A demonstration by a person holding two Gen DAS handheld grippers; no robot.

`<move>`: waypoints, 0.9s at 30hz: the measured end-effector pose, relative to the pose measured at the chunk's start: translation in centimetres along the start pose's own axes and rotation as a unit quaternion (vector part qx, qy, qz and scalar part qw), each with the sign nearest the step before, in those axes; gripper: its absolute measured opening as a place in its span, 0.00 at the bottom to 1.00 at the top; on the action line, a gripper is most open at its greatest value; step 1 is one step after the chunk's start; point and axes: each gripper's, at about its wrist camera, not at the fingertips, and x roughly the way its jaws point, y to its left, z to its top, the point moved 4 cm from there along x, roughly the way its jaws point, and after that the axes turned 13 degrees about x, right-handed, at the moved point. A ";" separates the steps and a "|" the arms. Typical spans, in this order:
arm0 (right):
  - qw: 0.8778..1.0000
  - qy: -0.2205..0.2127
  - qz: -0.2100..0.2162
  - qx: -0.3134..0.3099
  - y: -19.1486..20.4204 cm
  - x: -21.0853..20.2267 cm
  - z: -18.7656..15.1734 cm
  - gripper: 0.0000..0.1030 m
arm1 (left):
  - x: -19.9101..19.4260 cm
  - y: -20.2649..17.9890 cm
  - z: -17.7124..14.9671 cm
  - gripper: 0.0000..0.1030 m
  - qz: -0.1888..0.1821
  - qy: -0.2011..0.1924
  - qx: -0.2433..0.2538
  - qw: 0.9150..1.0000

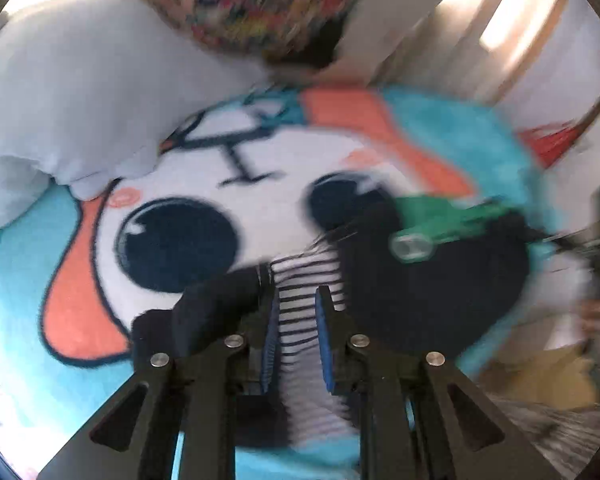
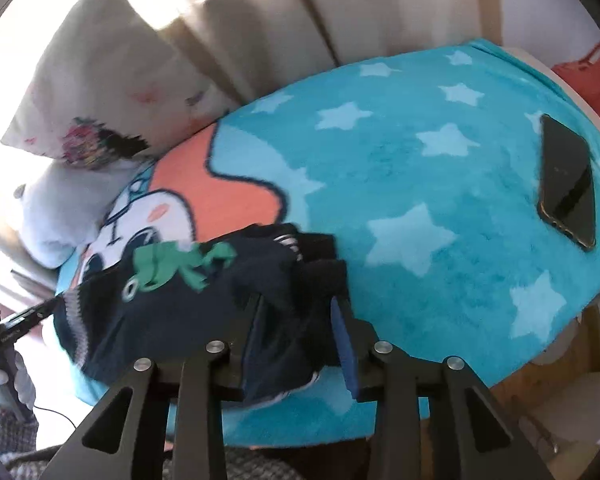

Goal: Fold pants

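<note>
Pants (image 2: 172,300): navy, green print, bunched on turquoise star blanket (image 2: 420,184) | left gripper (image 1: 296,320): jaws parted, striped lining between, grip unclear | right gripper (image 2: 296,320): released, jaws apart over fabric | phone (image 2: 566,180): well apart.

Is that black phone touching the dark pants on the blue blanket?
Apart. The right wrist view shows the phone lying near the blanket's far edge, with a wide stretch of starred blanket between it and the pants.

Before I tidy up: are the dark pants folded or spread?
Folded: the dark navy pants lie bunched in a compact heap on the turquoise star blanket.
</note>
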 end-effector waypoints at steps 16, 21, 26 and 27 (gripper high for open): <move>0.996 0.033 0.064 0.048 1.6 4.8 1.9 0.15 | 2.0 3.8 -3.3 0.15 0.025 -0.014 -0.089 0.996; 0.996 -0.007 0.078 0.030 3.0 1.6 5.2 0.13 | 1.2 2.5 -3.2 0.16 0.072 -0.014 -0.075 0.994; 0.999 -0.002 0.051 -0.001 3.8 3.4 7.3 0.13 | 1.5 2.5 -3.1 0.16 0.088 -0.015 -0.098 0.991; 0.999 0.002 0.041 -0.004 3.8 4.5 7.4 0.14 | 1.5 2.5 -3.2 0.16 0.089 -0.015 -0.097 0.991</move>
